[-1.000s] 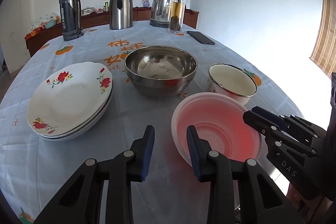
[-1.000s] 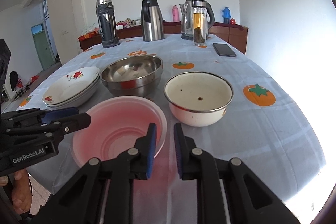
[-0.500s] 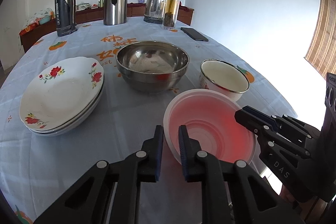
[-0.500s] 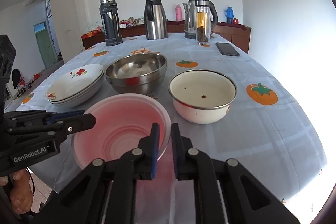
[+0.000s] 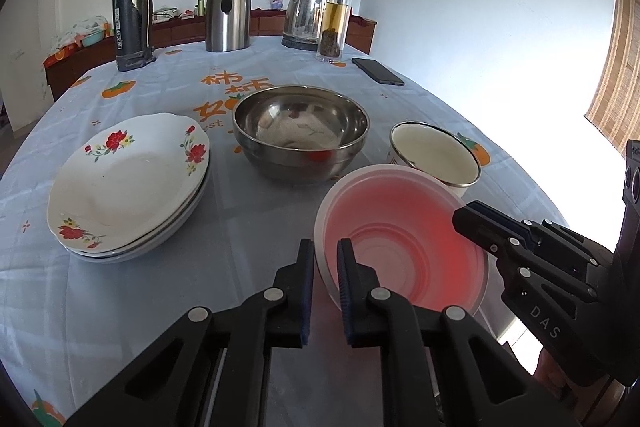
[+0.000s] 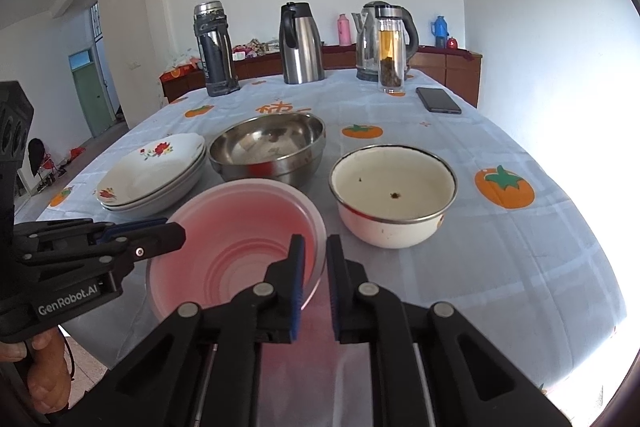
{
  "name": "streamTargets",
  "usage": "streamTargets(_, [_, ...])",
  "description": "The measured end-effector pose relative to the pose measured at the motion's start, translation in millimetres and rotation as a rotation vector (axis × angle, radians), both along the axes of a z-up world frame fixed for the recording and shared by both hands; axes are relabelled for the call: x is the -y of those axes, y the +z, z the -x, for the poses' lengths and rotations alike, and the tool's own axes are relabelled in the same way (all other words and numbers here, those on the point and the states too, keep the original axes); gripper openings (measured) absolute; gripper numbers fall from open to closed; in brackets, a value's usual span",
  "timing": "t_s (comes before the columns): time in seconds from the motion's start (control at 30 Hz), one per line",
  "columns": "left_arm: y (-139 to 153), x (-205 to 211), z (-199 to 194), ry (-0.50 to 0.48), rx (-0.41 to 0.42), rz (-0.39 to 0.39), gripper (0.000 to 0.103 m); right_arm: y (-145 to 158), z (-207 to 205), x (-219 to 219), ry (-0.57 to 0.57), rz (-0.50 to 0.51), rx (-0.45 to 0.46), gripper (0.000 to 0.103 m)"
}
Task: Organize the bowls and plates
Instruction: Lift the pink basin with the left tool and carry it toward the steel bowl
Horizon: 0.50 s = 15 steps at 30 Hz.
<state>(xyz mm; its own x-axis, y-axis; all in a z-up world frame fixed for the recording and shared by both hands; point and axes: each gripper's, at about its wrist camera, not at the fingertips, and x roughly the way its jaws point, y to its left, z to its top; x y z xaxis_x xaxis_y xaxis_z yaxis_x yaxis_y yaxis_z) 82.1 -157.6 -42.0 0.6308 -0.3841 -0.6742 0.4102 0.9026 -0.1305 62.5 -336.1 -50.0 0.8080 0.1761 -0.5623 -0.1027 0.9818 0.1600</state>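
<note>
Pinching the pink bowl (image 5: 404, 247) rim, both tongs (image 5: 325, 259) (image 6: 313, 255) work above a persimmon-print tablecloth (image 6: 500, 259).

Tablecloth (image 5: 168, 307): pale blue, printed with orange persimmons and orange characters; covers the table.
Flask (image 5: 131, 14): dark grey, upright, at 11 o'clock in the left view.
Jug (image 5: 228, 9): steel with black handle, upright, at 12 o'clock, right of the flask.
Kettle (image 5: 306, 11): steel, at 12 o'clock in the left view, right of the jug.
Bottle (image 5: 334, 23): clear glass, amber liquid and dark leaves, just before the kettle.
Phone (image 5: 378, 71): black, flat, at 1 o'clock, near the bottle.
Sideboard (image 6: 448, 69): brown wood, behind the table; pink thermos (image 6: 344, 30) and blue thermos (image 6: 440, 31) on it.
Door (image 6: 90, 87): green, at 9 o'clock in the right view.
Blind (image 5: 616, 67): bamboo, at 3 o'clock in the left view.
</note>
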Motion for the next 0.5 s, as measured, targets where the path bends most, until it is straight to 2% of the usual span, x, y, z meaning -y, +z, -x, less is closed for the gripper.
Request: streamTargets(0.5, [11,-12,-8,0.047,0.019,-0.011,0.013,12,-3,-16,0.043,0.012,0.033,0.011])
